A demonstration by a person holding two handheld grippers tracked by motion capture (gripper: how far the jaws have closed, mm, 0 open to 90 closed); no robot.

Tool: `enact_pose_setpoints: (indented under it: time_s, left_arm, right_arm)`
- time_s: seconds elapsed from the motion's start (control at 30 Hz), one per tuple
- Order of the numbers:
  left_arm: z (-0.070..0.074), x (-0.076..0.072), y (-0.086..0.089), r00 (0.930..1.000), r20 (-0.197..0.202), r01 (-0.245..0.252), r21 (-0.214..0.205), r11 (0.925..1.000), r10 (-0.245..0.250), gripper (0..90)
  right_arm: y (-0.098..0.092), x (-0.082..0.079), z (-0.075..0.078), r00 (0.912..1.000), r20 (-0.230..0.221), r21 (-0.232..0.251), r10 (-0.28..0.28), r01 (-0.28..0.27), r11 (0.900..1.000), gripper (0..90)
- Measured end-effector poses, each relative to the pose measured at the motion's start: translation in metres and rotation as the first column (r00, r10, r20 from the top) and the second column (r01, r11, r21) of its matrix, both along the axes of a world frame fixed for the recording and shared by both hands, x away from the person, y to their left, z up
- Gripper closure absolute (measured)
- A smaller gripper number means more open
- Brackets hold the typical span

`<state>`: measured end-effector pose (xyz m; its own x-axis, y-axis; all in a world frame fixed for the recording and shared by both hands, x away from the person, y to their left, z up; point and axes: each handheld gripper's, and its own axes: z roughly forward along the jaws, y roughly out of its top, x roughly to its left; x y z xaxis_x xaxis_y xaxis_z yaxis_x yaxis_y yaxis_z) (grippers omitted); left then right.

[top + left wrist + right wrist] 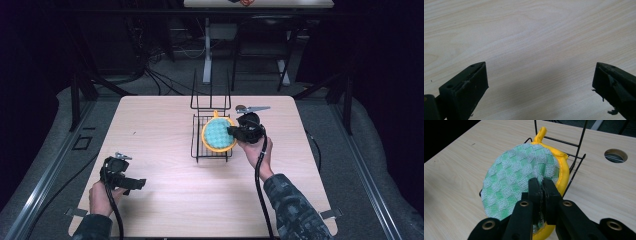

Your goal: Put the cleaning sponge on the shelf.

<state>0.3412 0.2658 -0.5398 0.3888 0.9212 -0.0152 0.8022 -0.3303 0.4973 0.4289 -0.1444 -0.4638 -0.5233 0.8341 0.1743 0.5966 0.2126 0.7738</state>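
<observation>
A round pot holder (218,134) with a green-and-white checked face and a yellow rim rests over a black wire rack (200,150) at mid table. My right gripper (233,132) is shut on its right edge. In the right gripper view the jaws pinch the pot holder (519,177) near its rim, gripper (542,183), and a yellow loop sticks up at the far side. My left gripper (135,184) stands open near the front left, over bare wood, nothing between its jaws (540,80).
The rack's tall wire back (211,92) rises behind the pot holder. A round cable hole (615,155) lies in the table beyond the rack. The wooden table (165,200) has free room at left and front. Dark floor and cables surround it.
</observation>
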Motion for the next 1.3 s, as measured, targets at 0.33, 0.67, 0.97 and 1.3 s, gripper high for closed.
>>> enact_pose_setpoints:
  time_s: [0.33, 0.67, 0.97, 1.3]
  left_arm:
    - [0.000, 0.000, 0.000, 1.0000, -0.003, 0.001, 0.001, 1.0000, -0.001, 0.0]
    - [0.000, 0.000, 0.000, 1.0000, -0.003, 0.002, -0.003, 1.0000, -0.002, 0.0]
    - [-0.001, -0.001, 0.000, 1.0000, -0.002, 0.003, -0.004, 1.0000, -0.003, 0.0]
    - [-0.002, 0.000, 0.001, 1.0000, -0.008, 0.005, -0.004, 1.0000, -0.005, 0.0]
  right_arm:
    - [0.008, 0.003, -0.011, 0.9996, -0.005, 0.012, -0.029, 0.029, 0.9995, 86.8]
    - [0.013, 0.006, -0.017, 0.9984, -0.019, 0.033, -0.053, 0.053, 0.9980, 86.9]
    - [0.018, 0.010, -0.025, 0.9975, -0.020, 0.041, -0.068, 0.069, 0.9968, 87.1]
    - [0.022, 0.014, -0.042, 0.9955, -0.047, 0.048, -0.083, 0.085, 0.9952, 87.3]
